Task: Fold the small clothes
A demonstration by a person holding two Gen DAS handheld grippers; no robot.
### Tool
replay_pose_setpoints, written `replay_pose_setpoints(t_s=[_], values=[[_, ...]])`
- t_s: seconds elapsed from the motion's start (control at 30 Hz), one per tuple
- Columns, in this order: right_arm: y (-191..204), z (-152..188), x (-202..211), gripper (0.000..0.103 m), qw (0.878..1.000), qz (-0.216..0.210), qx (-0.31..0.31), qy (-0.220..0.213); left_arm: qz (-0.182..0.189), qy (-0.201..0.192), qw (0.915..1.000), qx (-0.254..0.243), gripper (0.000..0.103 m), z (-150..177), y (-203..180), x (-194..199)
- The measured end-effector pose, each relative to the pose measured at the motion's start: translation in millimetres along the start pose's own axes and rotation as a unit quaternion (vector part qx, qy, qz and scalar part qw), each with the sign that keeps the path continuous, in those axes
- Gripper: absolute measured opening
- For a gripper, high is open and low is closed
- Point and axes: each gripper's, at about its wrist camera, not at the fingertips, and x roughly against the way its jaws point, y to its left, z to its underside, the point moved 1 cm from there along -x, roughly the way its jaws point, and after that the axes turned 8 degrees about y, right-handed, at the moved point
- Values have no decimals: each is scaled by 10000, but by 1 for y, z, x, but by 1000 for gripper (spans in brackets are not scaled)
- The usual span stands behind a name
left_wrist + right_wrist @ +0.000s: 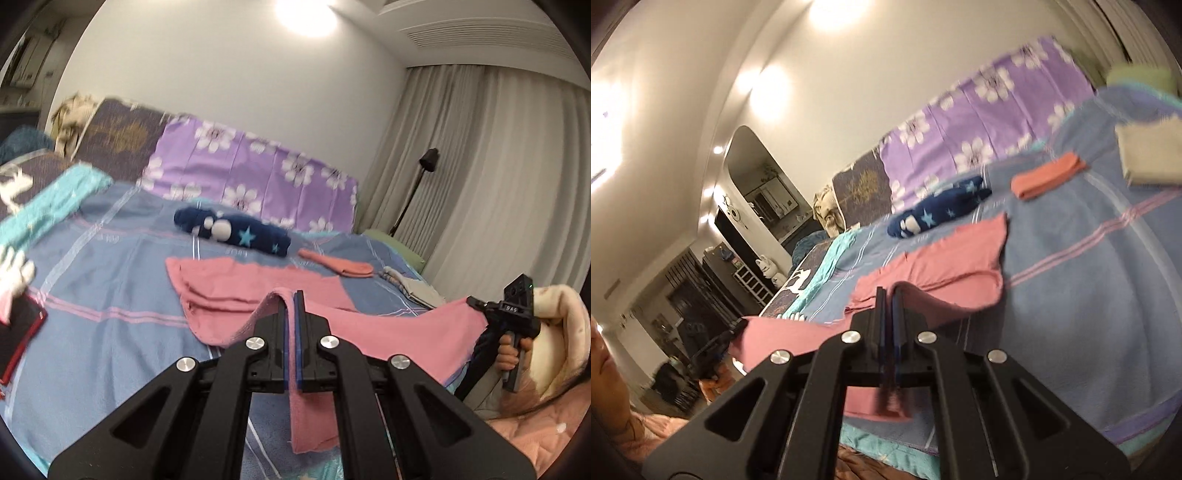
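While both tools (294,295) (891,291) clamp its edge, the pink garment (236,291) hangs between them.

Smeared edges, cropped corners
The folded beige cloth (1150,153) is motion-blurred; the black-and-red flat item (18,336) runs off the frame's left edge

Purple floral sheet (258,177), black floor lamp (413,192) (by curtains (498,177)), ceiling light (306,14)
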Motion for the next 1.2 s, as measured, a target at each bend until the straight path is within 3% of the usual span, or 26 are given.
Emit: replay_pose_setpoints(t_s=[0.23, 0.43, 0.53, 0.67, 0.77, 0.87, 0.93, 0.97, 1.0, 1.07, 1.17, 1.2], values=[[-29, -42, -50, 3, 9997, 198, -123, 115, -294, 337, 9989, 147, 2, -25, 26, -50], [-47, -95, -108, 3, 9967, 803, -1, 92, -446, 457, 9975, 293, 2, -72, 47, -106], [-70, -113, -149, 3, 9919, 1237, -55, 283, -704, 621, 9945, 475, 2, -88, 70, -148], [-117, -113, -209, 4, 9825, 1637, -332, 822, -1543, 1146, 9795, 599, 2, -76, 108, -219], [-137, -98, -227, 10, 9725, 2033, -433, 1051, -1852, 1634, 9665, 696, 2, -52, 127, -255], [-140, -91, -218, 14, 9739, 1961, -349, 1086, -1803, 1718, 9657, 740, 7, -39, 135, -256], [-136, -89, -207, 21, 9751, 1911, -265, 1095, -1688, 1655, 9686, 765, 18, -40, 134, -242], [-135, -89, -204, 27, 9760, 1857, -229, 1114, -1717, 1603, 9691, 752, 35, -41, 133, -235], [-132, -88, -200, 31, 9772, 1764, -157, 1175, -1743, 1534, 9701, 706, 42, -41, 129, -227], [-127, -83, -198, 40, 9768, 1707, -6, 1293, -1642, 1543, 9726, 575, 42, -39, 121, -218], [-123, -76, -204, 39, 9718, 1789, 181, 1523, -1538, 1798, 9699, 568, 40, -30, 116, -217], [-124, -72, -209, 33, 9695, 1807, 197, 1643, -1570, 1870, 9680, 585, 18, -28, 116, -219]])
